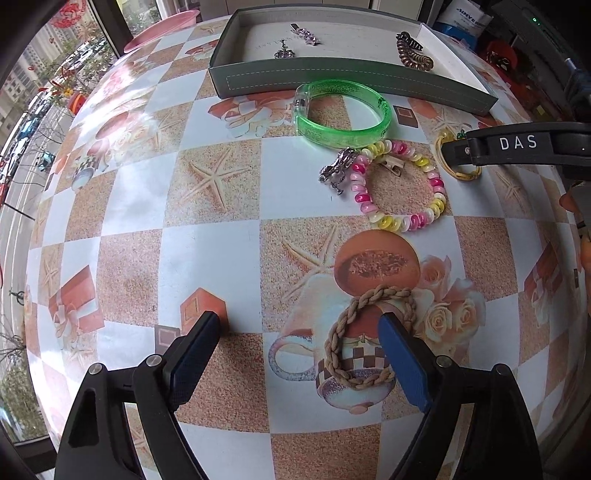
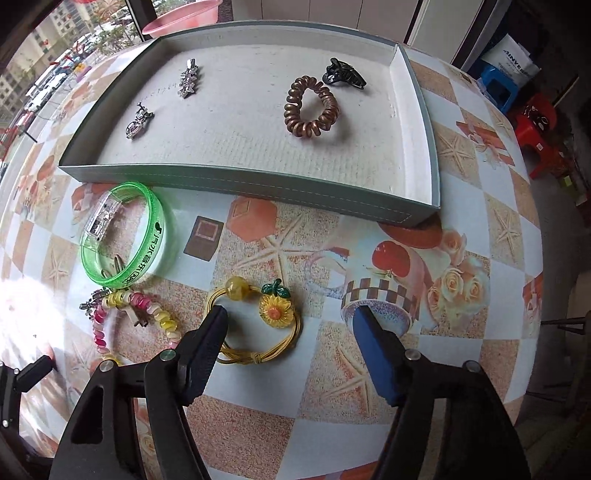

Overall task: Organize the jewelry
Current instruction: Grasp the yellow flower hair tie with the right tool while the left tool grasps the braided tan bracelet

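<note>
My left gripper (image 1: 299, 325) is open, low over the table; its right finger lies over a braided rope bracelet (image 1: 364, 338). My right gripper (image 2: 291, 317) is open, its left finger over a yellow sunflower hair tie (image 2: 258, 325), which also shows in the left wrist view (image 1: 456, 158). A green bangle (image 2: 125, 240) (image 1: 343, 110), a pink-yellow coil hair tie (image 1: 399, 184) (image 2: 136, 317) and a silver clip (image 1: 338, 170) lie loose. The grey tray (image 2: 258, 184) (image 1: 332, 79) holds a brown coil tie (image 2: 312, 109), a black claw clip (image 2: 343, 74) and two silver pieces (image 2: 190, 79) (image 2: 138, 120).
A pink basin (image 1: 162, 29) sits at the table's far left edge by the window. Red stools (image 2: 535, 125) and a blue stool (image 2: 496, 86) stand beyond the table on the right. The tablecloth (image 1: 207, 258) is checkered.
</note>
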`<state>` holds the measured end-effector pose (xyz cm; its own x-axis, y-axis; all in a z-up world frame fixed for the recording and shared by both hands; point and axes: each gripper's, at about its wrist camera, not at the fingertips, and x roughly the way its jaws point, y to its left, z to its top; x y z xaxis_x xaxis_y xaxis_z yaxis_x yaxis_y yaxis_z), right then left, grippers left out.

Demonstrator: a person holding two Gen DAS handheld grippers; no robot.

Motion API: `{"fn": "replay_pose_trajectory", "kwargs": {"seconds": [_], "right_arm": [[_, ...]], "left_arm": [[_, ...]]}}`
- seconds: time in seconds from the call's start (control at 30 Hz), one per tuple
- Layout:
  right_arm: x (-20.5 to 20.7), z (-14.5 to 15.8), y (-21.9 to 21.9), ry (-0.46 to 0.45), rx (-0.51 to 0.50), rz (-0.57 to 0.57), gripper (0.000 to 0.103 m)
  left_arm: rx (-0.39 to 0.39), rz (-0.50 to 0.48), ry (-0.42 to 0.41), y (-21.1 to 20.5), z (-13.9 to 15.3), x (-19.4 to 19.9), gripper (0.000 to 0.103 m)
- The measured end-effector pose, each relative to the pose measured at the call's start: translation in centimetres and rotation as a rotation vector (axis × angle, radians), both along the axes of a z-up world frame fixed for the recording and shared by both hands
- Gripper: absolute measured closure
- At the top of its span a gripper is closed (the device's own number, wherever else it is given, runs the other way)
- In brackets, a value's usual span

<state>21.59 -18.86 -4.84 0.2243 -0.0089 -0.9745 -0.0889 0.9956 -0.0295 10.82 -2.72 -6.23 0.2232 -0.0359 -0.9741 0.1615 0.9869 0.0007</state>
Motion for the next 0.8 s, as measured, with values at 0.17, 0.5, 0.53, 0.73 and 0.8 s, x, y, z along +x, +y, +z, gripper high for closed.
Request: {"fn": "replay_pose_trajectory", "kwargs": {"seconds": [0.17, 0.5, 0.53, 0.73, 0.8], "right_arm": [[0.5, 0.3, 1.1, -0.004, 0.008, 0.024, 0.043], [-0.7, 0.4, 4.1, -0.003, 0.011, 0.082, 0.079], [-0.8, 0.4, 4.2, -0.002, 0.009, 0.082, 0.081], [-2.1, 1.4, 3.0, -0.006, 0.009, 0.041, 0.082], [-2.3, 1.5, 2.4, 0.0, 0.039, 0.013, 0.082]], "left_arm": [[0.003, 0.0, 0.004, -0.8, 0.2, -0.3, 0.005], [-0.006, -0.105, -0.007, -4.5, 1.3, -1.5, 0.038], [-0.005, -0.109, -0.01, -4.6, 1.5, -1.7, 0.04], [-0.013, -0.153, -0.023, -6.3, 2.0, -2.4, 0.084], [-0.031, -0.143, -0.02, -6.1, 2.1, -2.4, 0.084]]}}
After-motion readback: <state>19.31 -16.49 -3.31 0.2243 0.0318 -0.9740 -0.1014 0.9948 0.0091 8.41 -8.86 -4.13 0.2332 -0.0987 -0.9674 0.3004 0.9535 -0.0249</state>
